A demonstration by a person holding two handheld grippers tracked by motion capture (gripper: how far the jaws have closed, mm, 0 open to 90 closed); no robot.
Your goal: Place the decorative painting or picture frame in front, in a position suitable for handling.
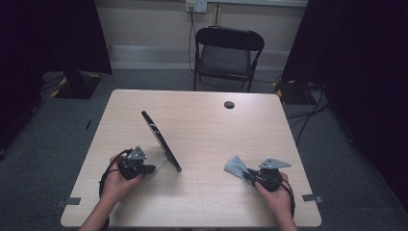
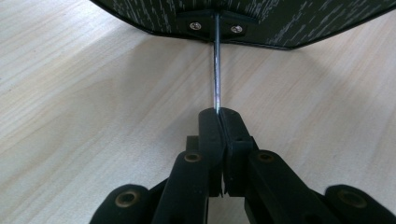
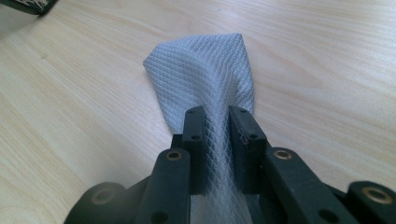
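While mirror stands: left gripper (image 2: 218, 112) pinches its wire stand (image 2: 216, 65), steadying the mirror (image 1: 161, 140).
Cloth: right gripper (image 3: 215, 112) clamps the cloth (image 3: 205, 79), ready for wiping.

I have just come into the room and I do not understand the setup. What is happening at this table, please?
A person works at a wooden table with a gripper in each hand. The left gripper is shut on the thin metal stand rod at the back of a dark flat panel, probably a mirror, which stands tilted on its edge. The right gripper is shut on a pale blue cloth, apart from the panel, so no wiping has begun.
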